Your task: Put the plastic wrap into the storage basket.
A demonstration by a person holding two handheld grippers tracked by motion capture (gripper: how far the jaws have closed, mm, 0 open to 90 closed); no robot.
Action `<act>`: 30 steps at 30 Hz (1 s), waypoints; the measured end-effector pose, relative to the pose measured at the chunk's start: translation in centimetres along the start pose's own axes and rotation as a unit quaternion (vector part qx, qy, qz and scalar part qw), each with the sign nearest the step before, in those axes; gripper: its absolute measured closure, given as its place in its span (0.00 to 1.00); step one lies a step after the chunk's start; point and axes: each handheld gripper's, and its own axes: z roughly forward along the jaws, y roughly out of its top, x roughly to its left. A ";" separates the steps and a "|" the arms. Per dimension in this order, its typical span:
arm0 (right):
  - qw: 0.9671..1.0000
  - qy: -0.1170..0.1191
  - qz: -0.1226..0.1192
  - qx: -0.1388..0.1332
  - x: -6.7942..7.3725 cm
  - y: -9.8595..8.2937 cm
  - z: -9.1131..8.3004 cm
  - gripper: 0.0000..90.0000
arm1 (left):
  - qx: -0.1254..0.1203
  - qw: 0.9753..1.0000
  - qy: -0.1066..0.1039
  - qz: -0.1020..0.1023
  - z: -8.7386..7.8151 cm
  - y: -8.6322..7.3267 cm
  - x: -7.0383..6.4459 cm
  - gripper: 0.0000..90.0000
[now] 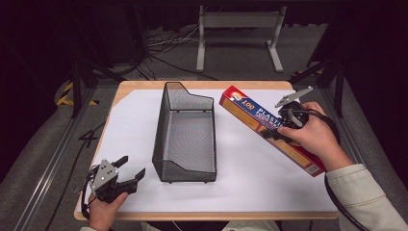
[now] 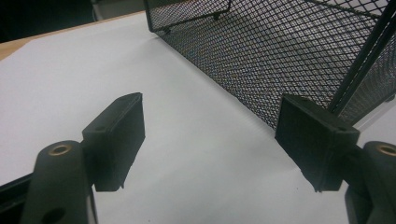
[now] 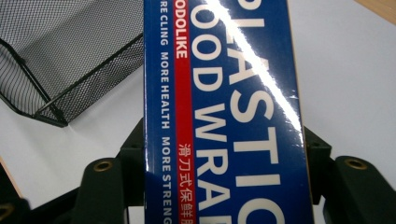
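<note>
Lying at a slant on the right half of the white sheet (image 1: 130, 134): a long plastic wrap box (image 1: 250, 115), its long axis running from the far middle of the table (image 1: 202, 84) toward the near right edge, its far end pointing at the far right corner of the wire basket (image 1: 185, 132). Clamping the box across its width, near its middle: the right gripper (image 1: 284, 126), one jaw pressing on each long side, as seen in the right gripper view, where the box (image 3: 224, 112) is rising between the jaws and the basket (image 3: 65, 60) is lying off to the upper left. Standing at the middle of the sheet: the basket, long axis running near to far, holding nothing, its mesh floor showing bare. Resting at the near left corner of the table: the left gripper (image 1: 131, 169), jaws spread wide and gripping nothing, pointing toward the basket's near left corner (image 2: 327, 65). Lying open: a broad strip of sheet left of the basket, a narrower strip between basket and box, and a bare band along the near edge.
</note>
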 end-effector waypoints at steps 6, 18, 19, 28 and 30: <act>1.000 0.000 0.021 -0.002 1.3 1.1 -0.1 0.45 | -0.002 1.000 0.001 0.002 0.0 0.0 0.0 0.28; 1.000 -0.004 0.028 -0.001 4.0 4.3 1.3 0.45 | -0.001 1.000 0.001 0.003 -0.1 -0.1 0.1 0.27; 1.000 -0.003 0.028 -0.002 4.3 4.5 1.4 0.45 | -0.002 1.000 0.001 0.003 -0.1 -0.1 0.1 0.27; 0.999 0.002 0.037 0.006 6.2 6.8 2.4 0.45 | -0.003 1.000 -0.005 0.006 0.3 0.2 0.1 0.28; 0.999 0.002 0.041 0.007 6.6 7.2 2.7 0.45 | -0.005 1.000 -0.007 0.003 0.3 0.2 0.1 0.28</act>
